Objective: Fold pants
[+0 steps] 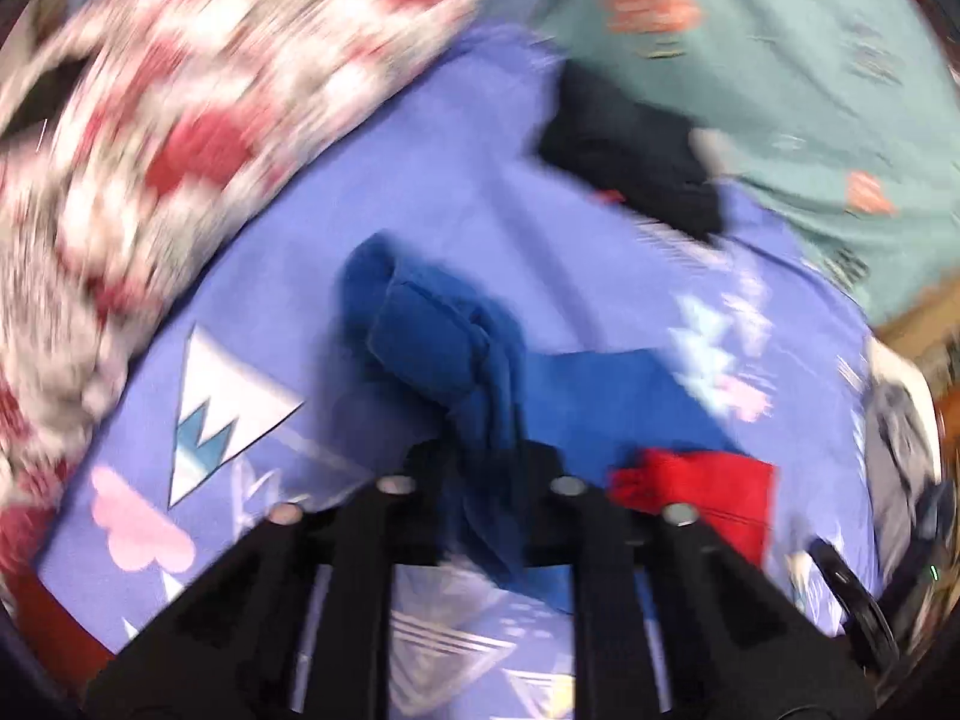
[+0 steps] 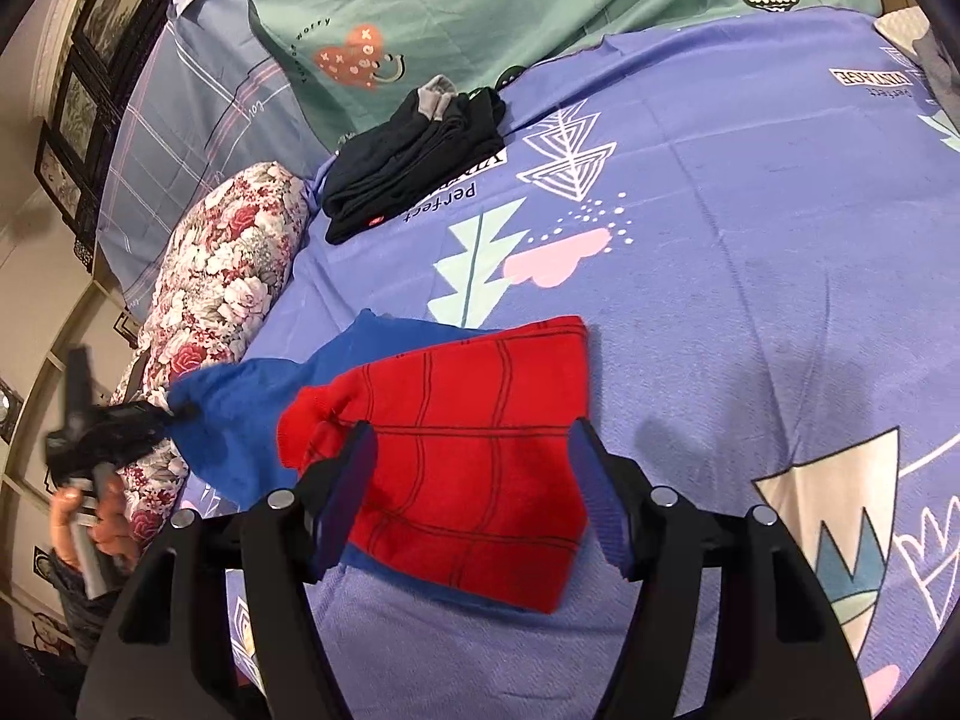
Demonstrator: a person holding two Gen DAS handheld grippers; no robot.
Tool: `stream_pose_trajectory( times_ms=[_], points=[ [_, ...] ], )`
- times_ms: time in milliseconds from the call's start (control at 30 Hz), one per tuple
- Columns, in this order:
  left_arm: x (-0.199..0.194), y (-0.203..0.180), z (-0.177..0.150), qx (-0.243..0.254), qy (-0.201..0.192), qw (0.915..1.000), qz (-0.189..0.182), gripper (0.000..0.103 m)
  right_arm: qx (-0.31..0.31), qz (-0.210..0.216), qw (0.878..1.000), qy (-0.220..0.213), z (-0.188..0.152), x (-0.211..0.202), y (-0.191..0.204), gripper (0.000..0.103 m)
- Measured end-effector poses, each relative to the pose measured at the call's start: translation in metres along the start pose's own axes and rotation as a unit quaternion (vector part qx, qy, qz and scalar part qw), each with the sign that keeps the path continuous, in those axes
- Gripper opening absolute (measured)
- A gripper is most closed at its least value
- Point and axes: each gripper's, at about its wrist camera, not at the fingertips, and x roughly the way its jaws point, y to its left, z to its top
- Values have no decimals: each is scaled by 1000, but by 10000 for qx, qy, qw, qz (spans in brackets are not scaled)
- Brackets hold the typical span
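Pants in red and blue lie on a lilac printed bedsheet; the red part, crossed by dark web-like lines, is spread flat directly ahead of the right gripper, filling the gap between its jaws. Those jaws stand apart, their pads on either side of the red cloth without pressing on it. The blue part runs off to the left of these jaws, toward the left gripper, which has it pinched at its tip and lifted off the sheet.

From the left wrist view, blurred, the left gripper has its jaws closed tight on a bunched fold of the blue fabric, which rises ahead of the jaws in a thick lump and spreads flat to their right, where a corner of the red part shows. A hand grips the left tool's handle.

Beyond both jaws lies a folded black garment near the edge of a green quilt. A floral pillow sits to the left.
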Motion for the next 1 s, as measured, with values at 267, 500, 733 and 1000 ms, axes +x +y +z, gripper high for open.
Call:
stream_pose_trajectory(
  times_ms=[267,500,733,1000],
  points=[
    [-9,-105,-15,1348,113,9872,-840,11,168,80,9997,-126,-8,-20,-19,67],
    [8,-29,-19,239,93,9994,-242,53,194,-1,9998,-35,-9,-21,-33,72],
    [17,70,-40,-1002,626,9930,-60,54,91,82,9997,214,-7,1,-21,72],
    [45,114,-56,-1678,1020,9787,-602,48,-228,148,9989,371,-1,20,14,72]
  ],
)
